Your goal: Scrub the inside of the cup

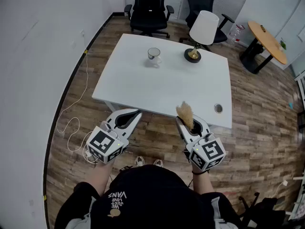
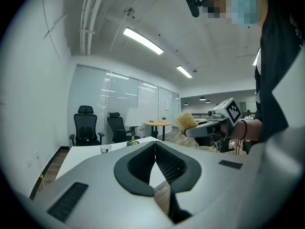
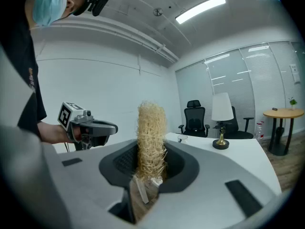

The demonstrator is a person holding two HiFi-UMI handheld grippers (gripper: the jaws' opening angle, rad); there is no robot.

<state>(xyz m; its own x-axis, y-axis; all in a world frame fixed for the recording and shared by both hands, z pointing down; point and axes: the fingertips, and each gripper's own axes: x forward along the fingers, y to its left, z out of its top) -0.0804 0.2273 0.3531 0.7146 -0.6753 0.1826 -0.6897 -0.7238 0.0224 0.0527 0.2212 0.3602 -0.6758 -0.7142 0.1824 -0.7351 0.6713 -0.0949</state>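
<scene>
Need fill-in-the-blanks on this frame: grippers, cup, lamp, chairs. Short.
1. The right gripper grips a fibrous scrubber; the left gripper is shut and ____.
2. The cup stands on the ____ table.
3. In the head view, the lamp stands to the cup's ____.
4. Behind the table stand ____ black chairs.

Missing words: empty; white; right; two.

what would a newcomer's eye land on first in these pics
The straw-coloured fibrous scrubber clamped in the right tongs, near the lower middle of the head view. Beyond it, the white table bears a cup and a white-shaded lamp; the left tongs are shut and empty.
</scene>
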